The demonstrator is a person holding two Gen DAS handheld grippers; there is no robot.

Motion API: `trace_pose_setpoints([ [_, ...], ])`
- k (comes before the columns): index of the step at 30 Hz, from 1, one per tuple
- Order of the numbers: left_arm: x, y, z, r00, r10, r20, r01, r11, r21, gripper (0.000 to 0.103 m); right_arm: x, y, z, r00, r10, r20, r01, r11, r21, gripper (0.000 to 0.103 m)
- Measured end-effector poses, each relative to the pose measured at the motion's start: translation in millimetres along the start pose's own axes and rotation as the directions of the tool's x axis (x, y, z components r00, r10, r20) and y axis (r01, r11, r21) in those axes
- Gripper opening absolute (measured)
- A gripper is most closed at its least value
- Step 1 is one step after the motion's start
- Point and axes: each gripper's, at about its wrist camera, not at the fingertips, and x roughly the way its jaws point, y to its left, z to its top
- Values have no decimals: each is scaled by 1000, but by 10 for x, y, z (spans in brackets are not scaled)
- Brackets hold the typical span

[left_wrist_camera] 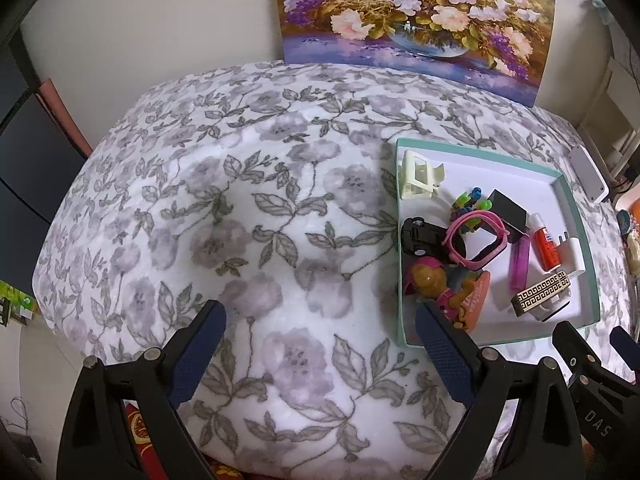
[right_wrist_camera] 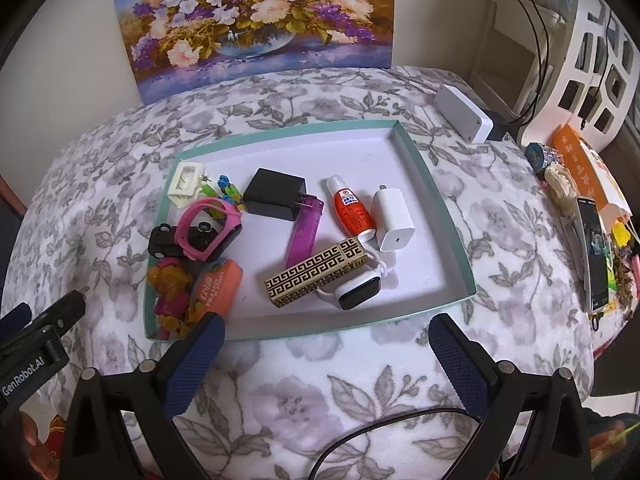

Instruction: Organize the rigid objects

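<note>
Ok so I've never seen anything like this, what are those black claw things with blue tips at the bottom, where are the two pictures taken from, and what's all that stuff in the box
Those claws are two-finger grippers that a person holds, one in each hand. Each carries a fisheye camera looking forward along its fingers, so every picture shows its own gripper at the bottom. One picture comes from the left gripper, the other from the right gripper. Both are open and hold nothing.

They hover over a floral blanket with a flower painting leaning behind it. On the blanket lies a shallow teal box lid used as a tray. In it: a black charger, a white charger, a purple lighter, a red-labelled small bottle, a gold patterned case, a white smartwatch, a pink watch, a black toy car, a toy figure and a cream hair clip.
</note>
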Motion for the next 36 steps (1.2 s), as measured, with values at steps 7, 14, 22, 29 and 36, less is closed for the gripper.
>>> trace_pose_setpoints([
  [7, 59, -8, -9, 999, -3, -33, 3, 1000, 2, 96, 10, 16, 1, 1000, 3, -5, -3, 1000, -6, 103],
  [14, 72, -52, -13, 999, 3, -39, -3, 1000, 21, 96, 18, 29, 2, 1000, 6, -7, -6, 1000, -19, 103],
  [22, 116, -22, -16, 998, 15, -57, -14, 1000, 15, 96, 21, 60, 11, 1000, 8, -5, -8, 999, -41, 103],
  [29, 148, 13, -19, 997, 18, -74, -18, 1000, 1, 96, 27, 76, 8, 1000, 8, -9, -8, 999, -45, 103],
  [36, 171, 40, -22, 996, 17, -87, -18, 1000, -8, 96, 37, 84, 7, 1000, 6, -13, -7, 998, -55, 103],
])
